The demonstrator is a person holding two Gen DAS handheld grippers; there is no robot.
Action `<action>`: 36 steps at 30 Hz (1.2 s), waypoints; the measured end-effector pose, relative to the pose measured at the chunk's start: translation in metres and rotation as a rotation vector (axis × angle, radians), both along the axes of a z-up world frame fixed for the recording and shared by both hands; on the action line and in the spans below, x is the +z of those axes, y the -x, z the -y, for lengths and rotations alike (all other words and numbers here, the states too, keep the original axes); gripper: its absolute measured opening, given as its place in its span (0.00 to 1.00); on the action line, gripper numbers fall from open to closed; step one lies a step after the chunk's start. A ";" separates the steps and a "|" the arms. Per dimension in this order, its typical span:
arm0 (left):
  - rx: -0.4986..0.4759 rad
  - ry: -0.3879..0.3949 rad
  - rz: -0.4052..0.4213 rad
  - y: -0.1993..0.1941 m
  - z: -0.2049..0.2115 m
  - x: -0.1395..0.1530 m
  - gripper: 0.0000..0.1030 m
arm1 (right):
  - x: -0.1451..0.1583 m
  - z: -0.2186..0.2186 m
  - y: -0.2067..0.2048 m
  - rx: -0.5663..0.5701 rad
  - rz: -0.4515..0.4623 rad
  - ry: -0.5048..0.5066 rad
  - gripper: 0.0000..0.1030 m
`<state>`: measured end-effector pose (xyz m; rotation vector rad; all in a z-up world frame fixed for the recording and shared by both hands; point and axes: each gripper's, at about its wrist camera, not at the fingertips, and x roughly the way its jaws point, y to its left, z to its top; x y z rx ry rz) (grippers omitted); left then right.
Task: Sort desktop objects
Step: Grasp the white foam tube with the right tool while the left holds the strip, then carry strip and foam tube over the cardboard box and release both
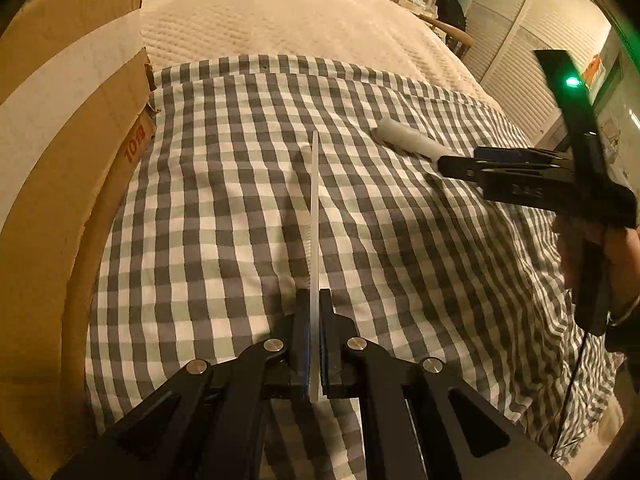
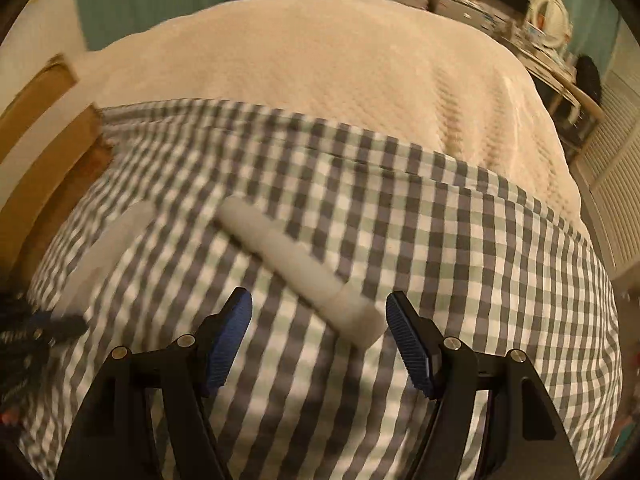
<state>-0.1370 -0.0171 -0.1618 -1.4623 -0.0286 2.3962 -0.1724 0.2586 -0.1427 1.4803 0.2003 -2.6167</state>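
Observation:
My left gripper (image 1: 316, 300) is shut on a thin flat white ruler-like strip (image 1: 315, 216), held edge-on above the grey checked cloth (image 1: 224, 200). The strip also shows in the right wrist view (image 2: 108, 248), blurred, with the left gripper (image 2: 60, 326) at the left edge. A white cylindrical stick (image 1: 404, 141) lies on the cloth at the right. My right gripper (image 1: 444, 166) sits at its near end. In the right wrist view the right gripper (image 2: 319, 320) is open, its blue pads (image 2: 230, 336) either side of the stick's near end (image 2: 304, 268).
A tall cardboard box (image 1: 60, 184) with a white tape band stands along the left of the cloth. A cream quilted blanket (image 1: 280, 20) covers the bed behind. Louvred doors (image 1: 516, 56) and a cluttered desk (image 2: 500, 4) stand at the back right.

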 end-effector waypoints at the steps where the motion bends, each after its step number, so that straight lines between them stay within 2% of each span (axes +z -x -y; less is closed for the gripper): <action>1: 0.000 0.005 -0.001 -0.001 0.000 0.001 0.03 | -0.003 -0.001 0.004 -0.009 0.007 -0.003 0.67; 3: 0.001 0.011 -0.003 -0.001 -0.002 0.002 0.03 | -0.009 -0.001 0.010 -0.017 0.032 -0.024 0.53; 6: 0.005 0.013 -0.007 0.000 -0.003 0.006 0.04 | -0.014 0.001 0.009 -0.008 0.046 -0.052 0.45; 8: 0.008 0.007 -0.016 0.000 -0.003 0.010 0.03 | -0.011 0.002 0.005 -0.012 0.046 -0.074 0.31; 11: 0.016 0.000 -0.028 -0.001 -0.002 0.017 0.03 | -0.001 0.002 -0.006 -0.011 0.018 -0.074 0.19; 18: 0.038 -0.005 -0.028 -0.005 0.000 0.021 0.03 | 0.025 0.009 -0.037 0.024 -0.015 -0.068 0.17; 24: 0.060 -0.053 -0.032 -0.012 0.002 0.028 0.03 | 0.046 0.019 -0.063 0.057 -0.033 -0.049 0.17; 36: 0.039 -0.085 -0.063 -0.048 -0.001 0.054 0.03 | 0.074 0.029 -0.108 0.079 -0.020 -0.013 0.17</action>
